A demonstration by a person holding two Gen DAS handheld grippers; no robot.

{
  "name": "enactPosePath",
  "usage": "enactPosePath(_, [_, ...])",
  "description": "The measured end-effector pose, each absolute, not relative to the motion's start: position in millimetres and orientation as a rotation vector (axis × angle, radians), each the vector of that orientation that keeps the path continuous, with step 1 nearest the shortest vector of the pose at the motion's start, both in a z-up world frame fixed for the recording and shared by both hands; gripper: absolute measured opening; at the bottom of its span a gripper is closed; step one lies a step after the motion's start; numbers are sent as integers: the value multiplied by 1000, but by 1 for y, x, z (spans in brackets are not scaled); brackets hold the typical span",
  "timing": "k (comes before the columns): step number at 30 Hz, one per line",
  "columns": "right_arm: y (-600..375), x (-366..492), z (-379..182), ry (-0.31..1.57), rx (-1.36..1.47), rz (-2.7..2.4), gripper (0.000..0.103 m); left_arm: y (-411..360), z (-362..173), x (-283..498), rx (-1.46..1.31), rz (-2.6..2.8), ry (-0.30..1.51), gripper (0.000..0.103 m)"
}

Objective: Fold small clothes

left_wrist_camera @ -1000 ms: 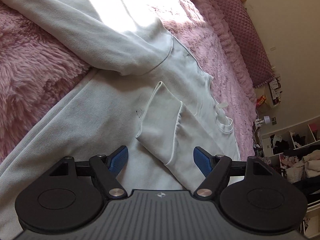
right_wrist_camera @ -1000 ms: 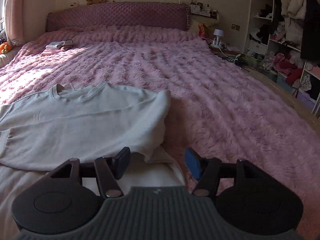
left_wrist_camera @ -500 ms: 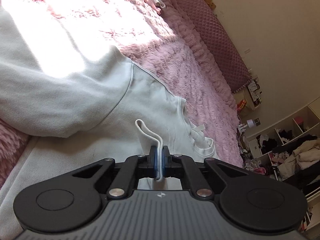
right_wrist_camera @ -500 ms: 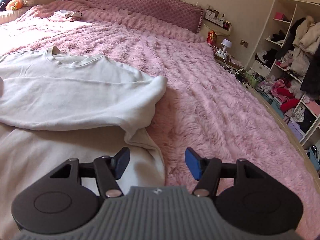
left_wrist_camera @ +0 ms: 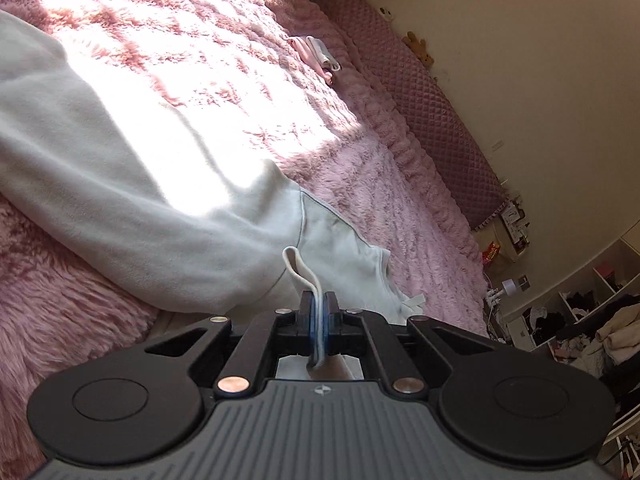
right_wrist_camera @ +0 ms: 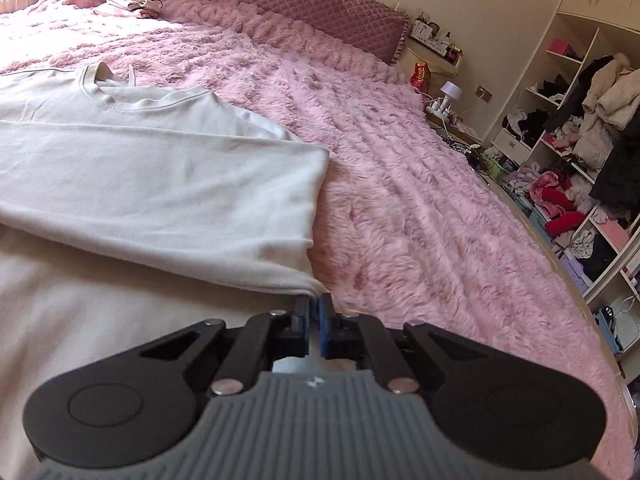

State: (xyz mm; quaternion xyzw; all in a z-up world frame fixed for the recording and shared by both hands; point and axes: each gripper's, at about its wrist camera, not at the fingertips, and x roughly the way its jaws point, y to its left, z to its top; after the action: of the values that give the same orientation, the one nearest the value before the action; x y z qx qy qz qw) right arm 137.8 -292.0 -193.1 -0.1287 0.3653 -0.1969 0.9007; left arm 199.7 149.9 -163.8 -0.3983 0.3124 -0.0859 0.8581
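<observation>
Left tongs (left_wrist_camera: 319, 322): pressed together on a band of white cloth, the cuff (left_wrist_camera: 306, 276) of a sleeve, which loops up ahead of the tips and hangs down behind them.
Right tongs (right_wrist_camera: 314, 320): drawn together, having just been closing; the corner of the folded cloth meets the tips, but whether cloth sits between the pads I cannot tell.
Sweatshirt (right_wrist_camera: 152, 184): white, long-sleeved, spread flat on the bed ahead and to the left of the right tongs; its neckline (right_wrist_camera: 132, 98) lies at the far end, toward the headboard.
Folded layer: the right side of the sweatshirt is turned inward over the body, its edge running from just ahead of the right tongs away toward the neckline.
Left sleeve (left_wrist_camera: 132, 200): lies across the left-wrist view, ahead and to the left of the left tongs, partly in bright sunlight.
Blanket (right_wrist_camera: 420, 220): pink and fluffy, covering the bed under the sweatshirt and reaching to the right of the right tongs.
Small folded clothes (right_wrist_camera: 130, 4): far ahead, near the quilted headboard (right_wrist_camera: 328, 4).
Shelves (right_wrist_camera: 580, 140): well to the right of the bed, stuffed with clothes.
</observation>
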Motion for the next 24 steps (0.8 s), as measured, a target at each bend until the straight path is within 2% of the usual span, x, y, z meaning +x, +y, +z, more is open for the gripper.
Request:
enactPosePath(4, [-305, 133, -196, 788, -203, -433, 0, 160, -192, 197, -872, -117, 736, 4])
enactPosePath(7, [-303, 128, -188, 775, -207, -442, 0, 173, -181, 190, -883, -84, 705, 5])
enactPosePath(8, [-301, 126, -183, 767, -204, -445, 5, 178, -174, 187, -874, -72, 693, 6])
enactPosePath(9, [-298, 123, -178, 758, -187, -446, 15, 185, -167, 183, -872, -69, 682, 7])
enactPosePath(11, [-287, 116, -166, 731, -130, -404, 19, 200, -156, 172, -872, -63, 650, 18])
enactPosePath(13, [-268, 113, -156, 706, -113, -340, 20, 216, -145, 161, -864, -39, 625, 19])
enactPosePath(15, [-237, 114, -144, 671, -112, -246, 27, 237, -135, 145, -866, -9, 591, 28])
enactPosePath(16, [-223, 116, -140, 658, -101, -203, 30, 246, -132, 138, -867, 14, 583, 46])
enactPosePath(17, [-204, 119, -135, 644, -79, -143, 36, 258, -129, 129, -867, 58, 577, 68])
enactPosePath(18, [-188, 122, -131, 637, -55, -96, 42, 270, -127, 121, -867, 104, 572, 76])
enactPosePath(19, [-172, 126, -128, 634, -27, -50, 44, 281, -127, 114, -864, 141, 562, 79])
enactPosePath(24, [-94, 144, -122, 671, 71, 111, 46, 353, -136, 81, -963, 314, 473, 79])
